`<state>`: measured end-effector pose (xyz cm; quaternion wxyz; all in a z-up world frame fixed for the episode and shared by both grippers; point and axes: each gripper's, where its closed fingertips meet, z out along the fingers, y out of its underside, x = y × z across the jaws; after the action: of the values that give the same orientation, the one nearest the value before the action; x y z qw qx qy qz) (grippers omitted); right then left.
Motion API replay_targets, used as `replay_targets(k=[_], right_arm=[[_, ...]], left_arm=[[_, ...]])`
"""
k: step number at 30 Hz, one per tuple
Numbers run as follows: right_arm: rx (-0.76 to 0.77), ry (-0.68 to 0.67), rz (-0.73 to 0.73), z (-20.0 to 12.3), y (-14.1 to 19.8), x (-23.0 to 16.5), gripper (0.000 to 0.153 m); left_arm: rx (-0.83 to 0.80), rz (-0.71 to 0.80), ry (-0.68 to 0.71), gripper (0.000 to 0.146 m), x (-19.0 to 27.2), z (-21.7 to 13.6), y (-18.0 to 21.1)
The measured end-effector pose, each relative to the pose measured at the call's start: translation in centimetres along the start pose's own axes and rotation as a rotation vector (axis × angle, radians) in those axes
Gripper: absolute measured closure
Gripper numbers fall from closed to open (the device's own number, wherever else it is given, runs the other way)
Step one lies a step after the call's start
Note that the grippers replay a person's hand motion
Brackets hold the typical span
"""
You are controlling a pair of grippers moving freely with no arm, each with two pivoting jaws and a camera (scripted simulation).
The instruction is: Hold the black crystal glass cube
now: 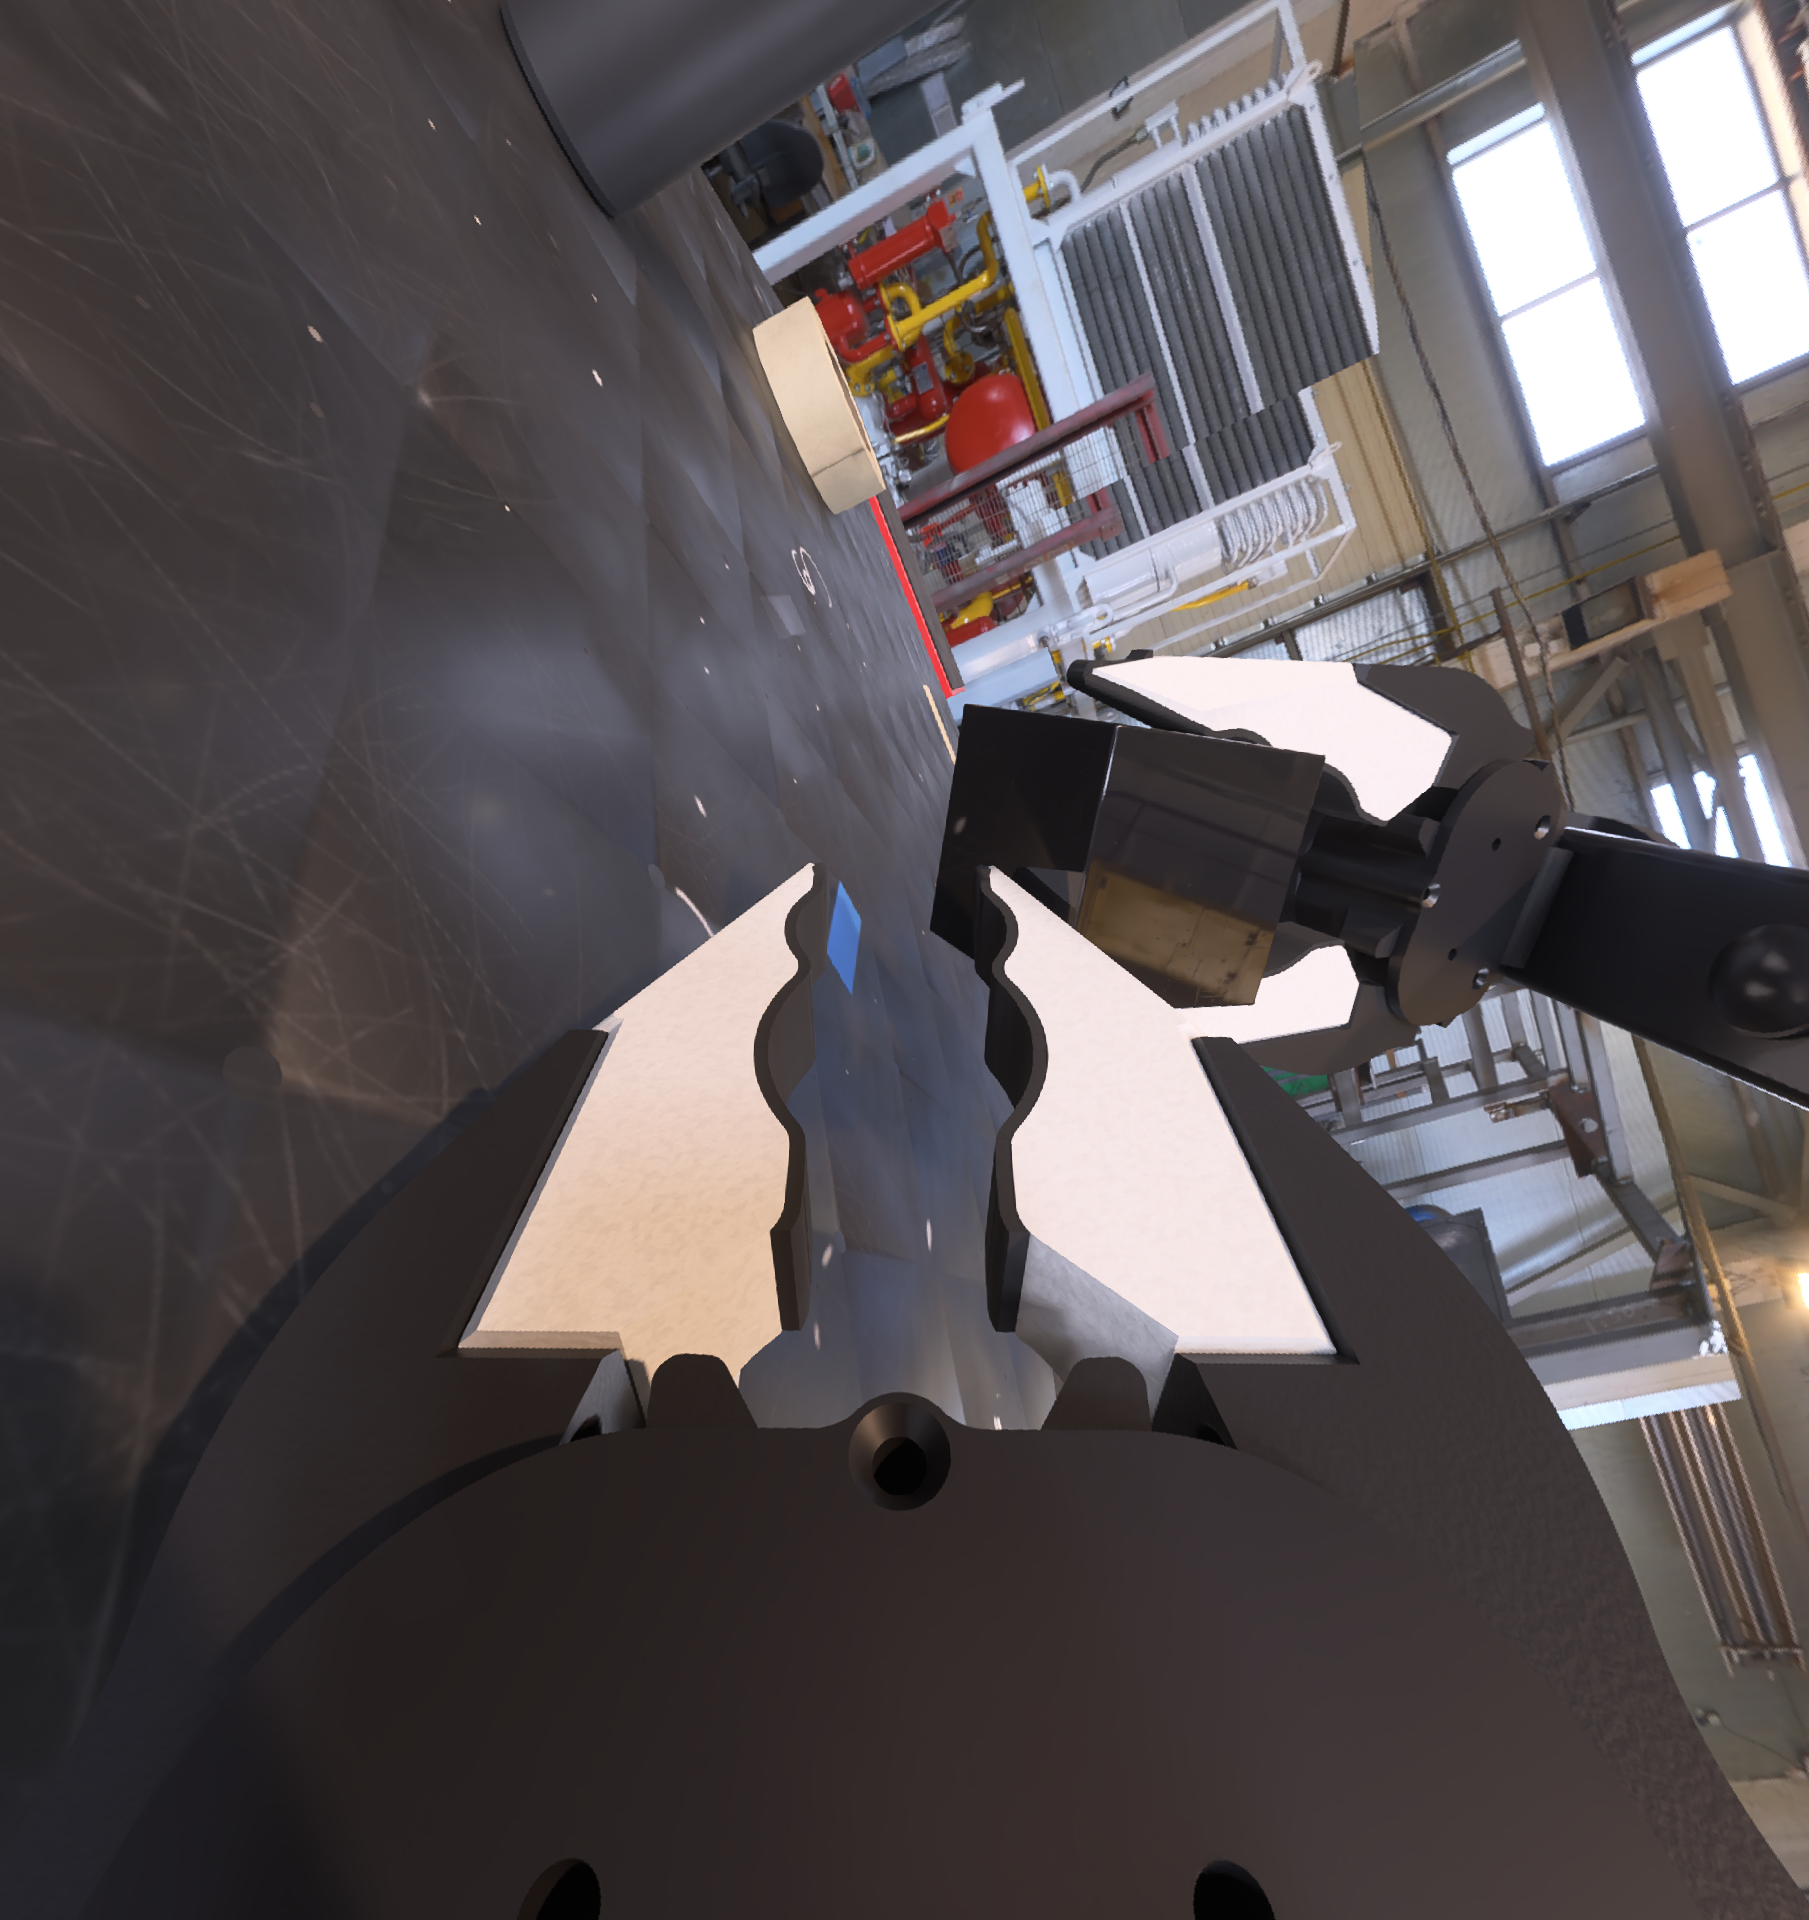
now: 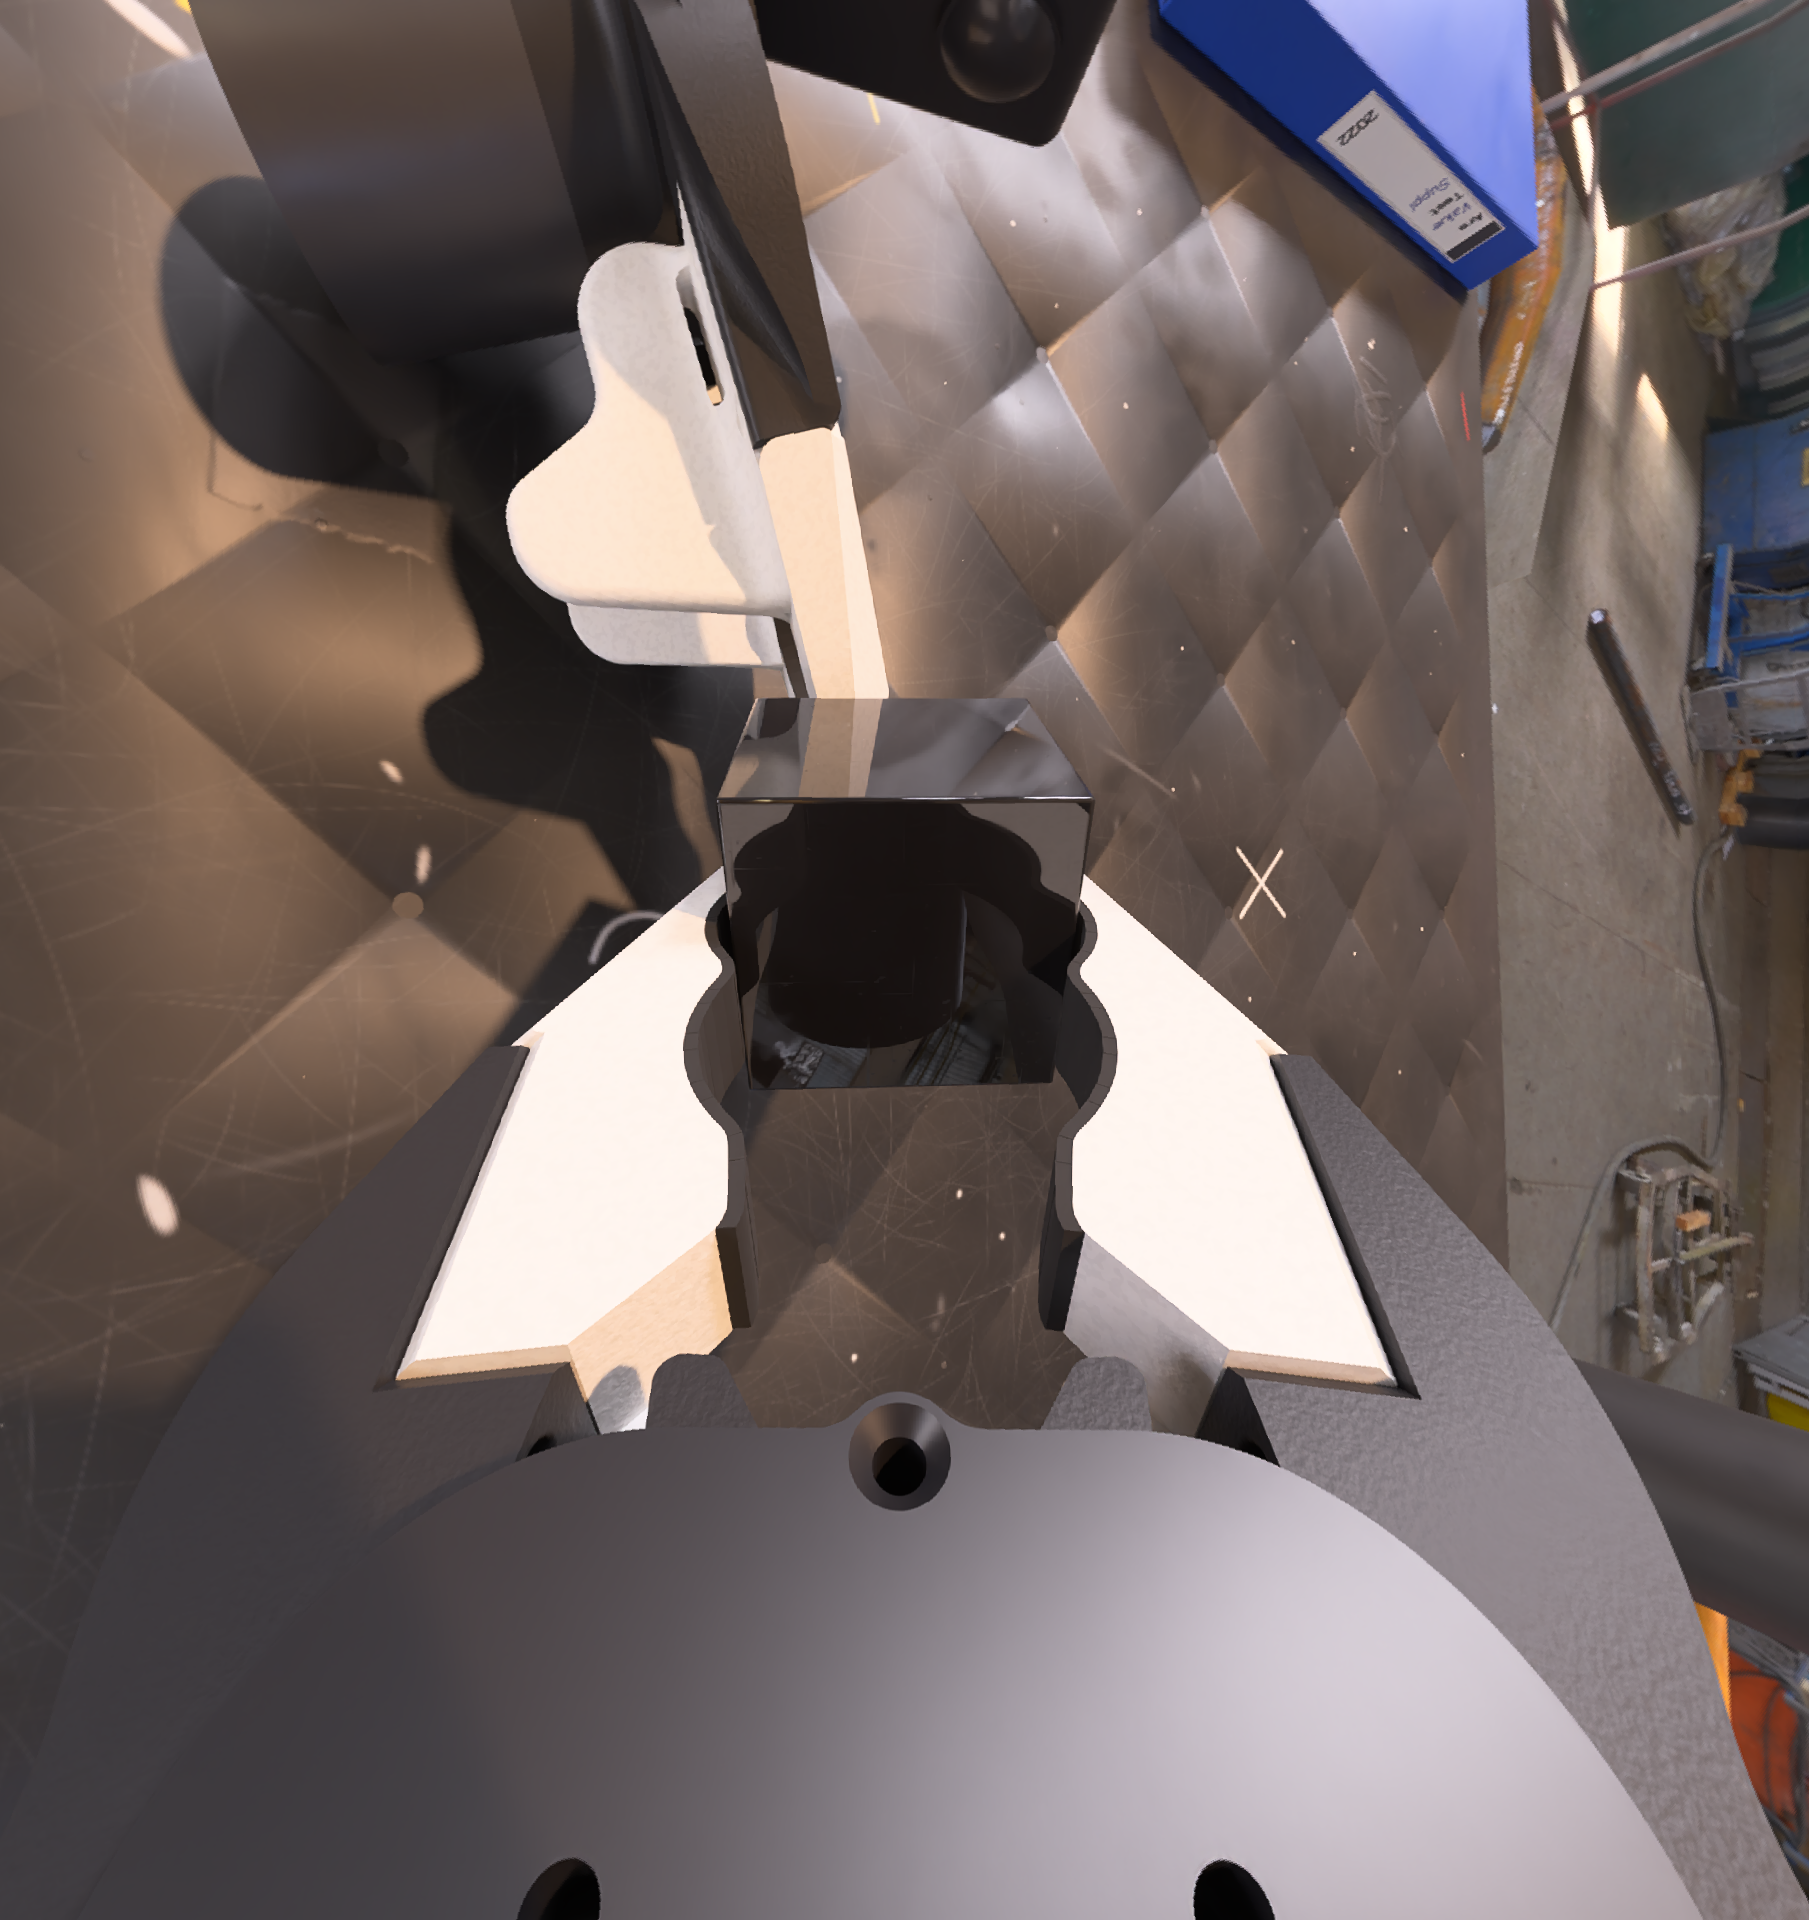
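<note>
The black crystal glass cube (image 2: 900, 935) is glossy and dark, and sits between the fingertips of my right gripper (image 2: 900, 899), which is shut on it. The cube is held off the scratched metal table (image 2: 1243, 520). In the left wrist view the cube (image 1: 1118, 831) is just right of and beyond my left gripper (image 1: 900, 878), close against its right fingertip. My left gripper is open, with nothing between its fingers. It also shows in the right wrist view (image 2: 775, 623), reaching to the cube's far side.
A blue binder (image 2: 1399, 114) lies at the table's far edge. A beige round roll (image 1: 822, 405) and a grey cylinder (image 1: 651, 94) stand farther along the table (image 1: 256, 520). Workshop machinery lies beyond the edge.
</note>
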<state>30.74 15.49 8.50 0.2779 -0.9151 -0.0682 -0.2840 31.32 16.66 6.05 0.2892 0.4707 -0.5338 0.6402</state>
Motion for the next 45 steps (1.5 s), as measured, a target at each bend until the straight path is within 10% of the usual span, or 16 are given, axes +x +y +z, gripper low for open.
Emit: replay_targets(k=[45], right_arm=[[-0.028, 0.065, -0.057, 0.32, 0.21, -0.14, 0.093]], left_arm=[[0.003, 0.000, -0.011, 0.119, -0.34, -0.11, 0.16]])
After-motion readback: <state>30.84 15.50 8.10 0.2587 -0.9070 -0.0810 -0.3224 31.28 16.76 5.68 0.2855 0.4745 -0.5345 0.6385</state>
